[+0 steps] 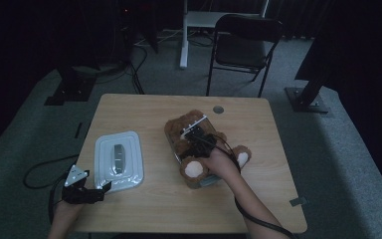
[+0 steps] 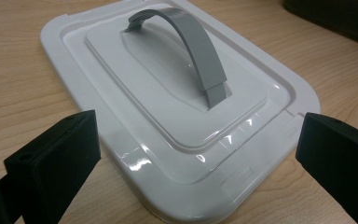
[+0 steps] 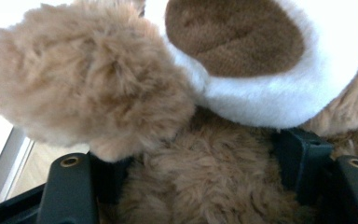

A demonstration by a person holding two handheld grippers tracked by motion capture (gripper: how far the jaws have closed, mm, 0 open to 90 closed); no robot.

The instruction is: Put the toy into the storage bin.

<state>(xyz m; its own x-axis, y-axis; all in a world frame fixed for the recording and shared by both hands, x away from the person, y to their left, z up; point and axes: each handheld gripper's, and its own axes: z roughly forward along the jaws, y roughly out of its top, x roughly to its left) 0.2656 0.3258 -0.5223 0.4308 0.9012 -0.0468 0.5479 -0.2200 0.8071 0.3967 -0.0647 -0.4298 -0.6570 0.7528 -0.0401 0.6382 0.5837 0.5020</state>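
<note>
Now my right tool (image 1: 197, 141) pressed into bear (image 1: 194, 149), jaws clamped on its fur; bear lies in tub (image 1: 210, 180) at desk (image 1: 258, 164) centre. My left tool (image 1: 99, 191) open, straddling lid (image 2: 168, 116) edge, near desk's left.

Dim recording studio — dark drapes (image 1: 358, 40), rig stands (image 1: 308, 97), folding chair (image 1: 243, 47).

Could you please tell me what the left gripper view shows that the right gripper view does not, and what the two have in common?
Left gripper view: a white lid with a grey handle lying flat on the wooden table, the gripper's jaws wide apart and empty. Right gripper view: brown teddy bear fur pressed between the jaws, with a white-rimmed paw above. Shared: each looks along its own two black jaws, with pale wood in sight.
</note>
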